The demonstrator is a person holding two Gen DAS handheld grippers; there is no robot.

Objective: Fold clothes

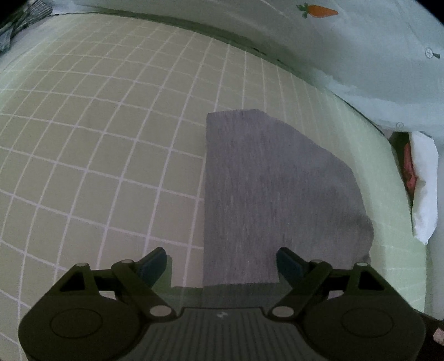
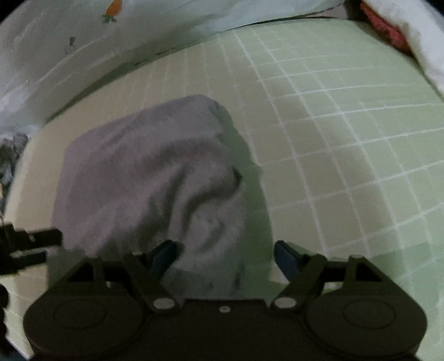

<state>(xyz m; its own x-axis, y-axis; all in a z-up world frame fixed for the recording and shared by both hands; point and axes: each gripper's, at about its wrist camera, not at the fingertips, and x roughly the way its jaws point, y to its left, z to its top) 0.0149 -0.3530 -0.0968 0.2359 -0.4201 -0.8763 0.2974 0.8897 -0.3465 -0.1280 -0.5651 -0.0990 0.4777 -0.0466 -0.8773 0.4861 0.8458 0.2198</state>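
Left gripper (image 1: 222,262), seen from its own wrist, stands spread and empty over the near edge of the grey garment (image 1: 277,200), which lies flat and already folded on the green checked sheet (image 1: 111,138); judged, a fold is just laid. Right gripper (image 2: 224,257), from the right wrist, is likewise released above the garment's rumpled near end (image 2: 155,172); smoothing or regrasping seems next. No writing is legible, only a carrot print (image 1: 319,11) on the far bedding.
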